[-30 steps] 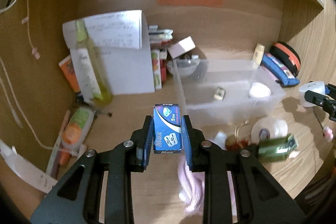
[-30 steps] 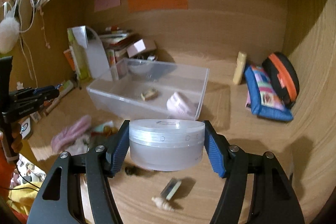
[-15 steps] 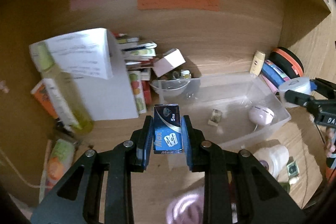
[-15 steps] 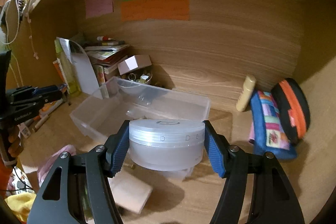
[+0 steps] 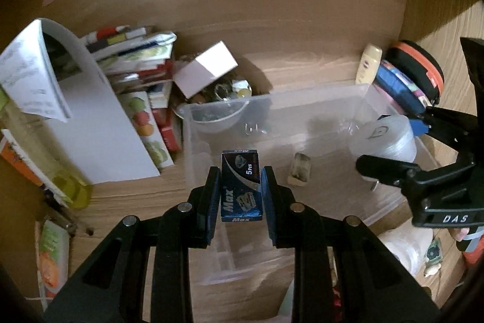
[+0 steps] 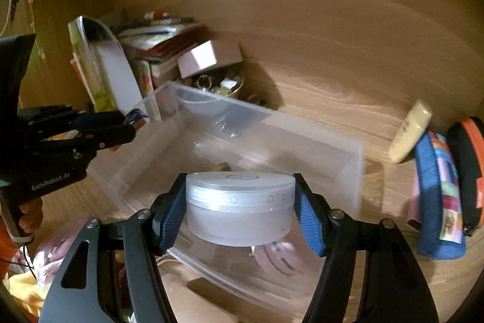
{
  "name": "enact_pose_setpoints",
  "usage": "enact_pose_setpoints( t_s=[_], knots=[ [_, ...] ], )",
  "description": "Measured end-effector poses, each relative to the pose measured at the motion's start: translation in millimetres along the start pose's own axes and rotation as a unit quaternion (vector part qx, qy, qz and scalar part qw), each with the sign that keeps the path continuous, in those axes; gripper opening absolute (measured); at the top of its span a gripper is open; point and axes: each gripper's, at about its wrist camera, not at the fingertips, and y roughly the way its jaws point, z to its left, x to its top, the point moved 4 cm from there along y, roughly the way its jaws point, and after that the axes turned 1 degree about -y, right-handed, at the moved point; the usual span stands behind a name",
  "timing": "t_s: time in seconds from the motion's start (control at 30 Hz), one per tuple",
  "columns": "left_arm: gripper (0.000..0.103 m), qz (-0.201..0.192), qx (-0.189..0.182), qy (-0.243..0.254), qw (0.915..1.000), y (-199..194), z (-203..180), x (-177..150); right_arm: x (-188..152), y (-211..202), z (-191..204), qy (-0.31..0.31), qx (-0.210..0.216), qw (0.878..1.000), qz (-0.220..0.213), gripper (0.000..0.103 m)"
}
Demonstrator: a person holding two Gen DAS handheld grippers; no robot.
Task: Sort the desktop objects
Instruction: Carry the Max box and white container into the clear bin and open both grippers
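Observation:
My left gripper [image 5: 240,196] is shut on a small blue box [image 5: 241,186] marked Max, held above the near left part of a clear plastic bin [image 5: 278,102]. My right gripper [image 6: 239,202] is shut on a round frosted jar [image 6: 240,206] with a clear lid, hanging over the bin [image 6: 348,171]. In the left wrist view the jar [image 5: 388,138] and the right gripper [image 5: 393,147] show over the bin's right end. In the right wrist view the left gripper [image 6: 133,123] shows at the bin's left end. A small pale block [image 5: 300,168] and a pinkish round thing [image 6: 278,258] lie in the bin.
Behind the bin stand books [image 5: 142,65], a white box [image 5: 205,71], a bowl of small items [image 5: 220,108] and curled paper [image 5: 33,74]. A yellow-green bottle [image 5: 45,153] leans at left. A cream tube [image 6: 410,135], blue pouch [image 6: 438,202] and black-orange case [image 6: 467,171] line the right wall.
Both grippers moved forward and lower toward the bin, each keeping its object. They now hang over it, and the back wall looms closer.

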Motion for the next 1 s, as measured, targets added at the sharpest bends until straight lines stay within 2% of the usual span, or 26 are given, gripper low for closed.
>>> enact_pose_setpoints(
  t_s=[0.33, 0.77, 1.0],
  knots=[
    [0.027, 0.034, -0.003, 0.023, 0.9991, 24.1, -9.9, -6.8, -6.2, 18.5, 7.9, -0.006, 0.013, 1.000, 0.026, 0.063],
    [0.027, 0.034, 0.003, 0.032, 0.9989, 27.3, -12.4, -5.1, -8.3, 22.9, 9.5, 0.003, 0.024, 0.999, 0.032, 0.063],
    [0.045, 0.026, 0.003, 0.024, 0.9994, 21.5, -13.3, -4.5, -6.7, 18.6, 10.5, 0.006, 0.012, 1.000, 0.023, 0.070]
  ],
)
